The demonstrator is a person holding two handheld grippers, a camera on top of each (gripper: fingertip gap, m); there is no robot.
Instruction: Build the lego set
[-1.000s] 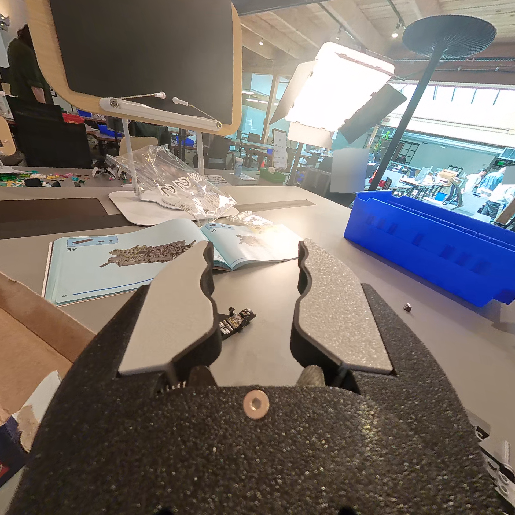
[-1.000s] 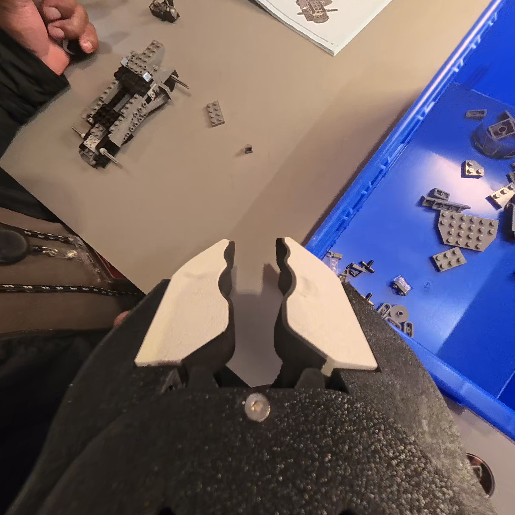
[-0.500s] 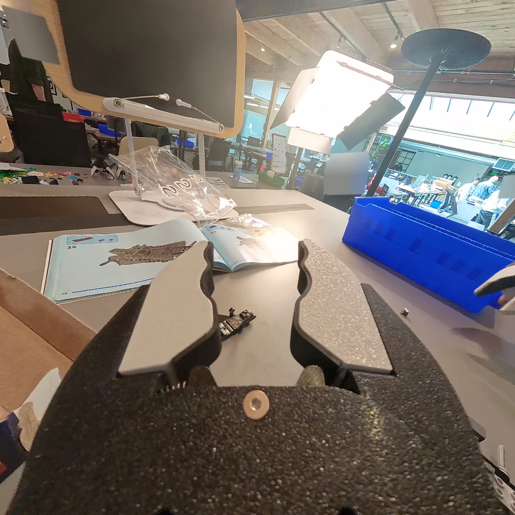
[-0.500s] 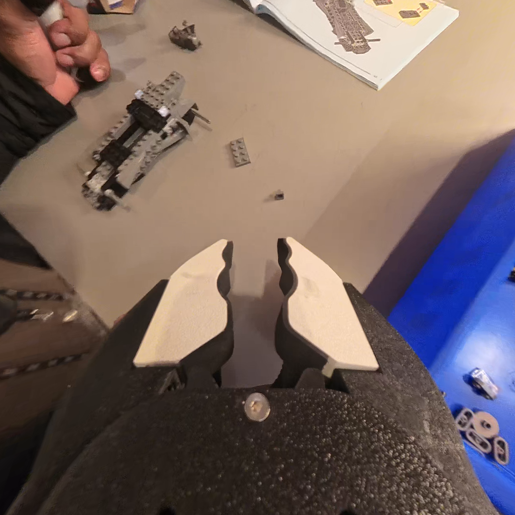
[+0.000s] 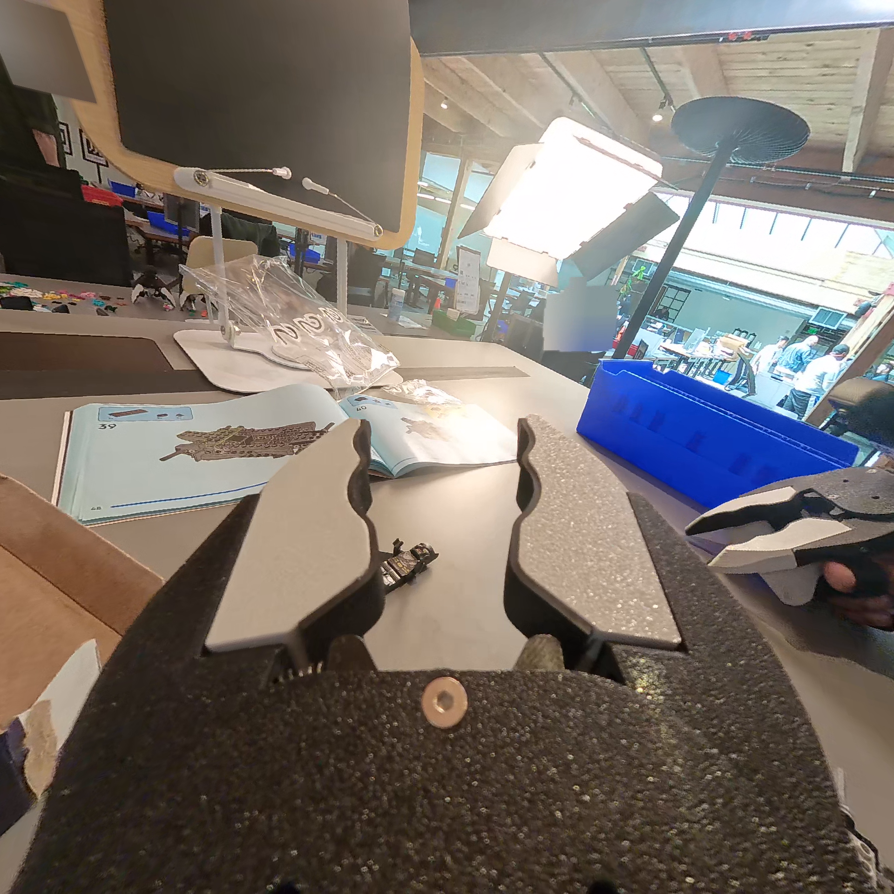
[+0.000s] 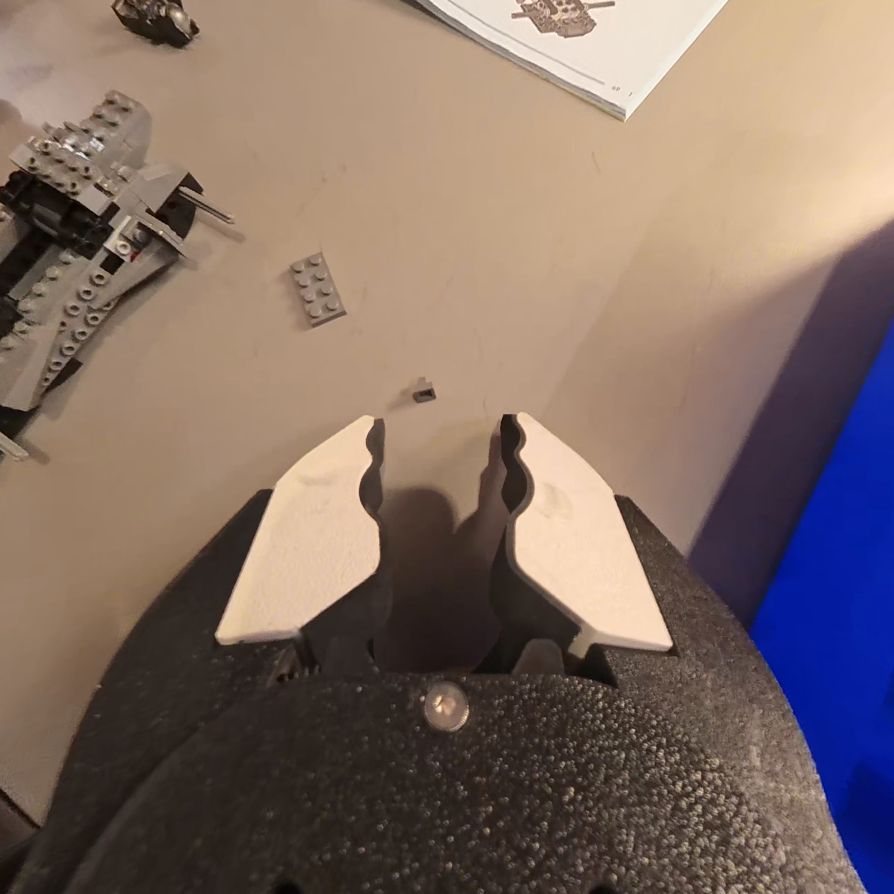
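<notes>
On the grey table [image 6: 484, 203], right gripper [image 6: 441, 421] hangs just short of a tiny dark grey piece [image 6: 422, 394], jaws apart, nothing between them but bare tabletop. Piece sits slightly toward its left finger [image 6: 334, 488], not centred. My read: a clean pinch on something that small would need the gap centred over it and the tips low, near the surface; it's light and hard, likely to skitter if one pad lands first.

Left gripper [image 5: 439, 425] also spread wide and empty, resting low over the table, a small black figure [image 5: 409, 563] lying between its fingers but untouched.

Around: flat grey studded plate [image 6: 317, 289], part-built grey and black brick model [image 6: 82, 242] with a thin axle sticking out, open booklet [image 5: 193, 450], crinkly clear bags [image 5: 300, 329], smooth blue plastic bin [image 5: 701, 440]. Finger faces matte grey, inner pads wavy black.
</notes>
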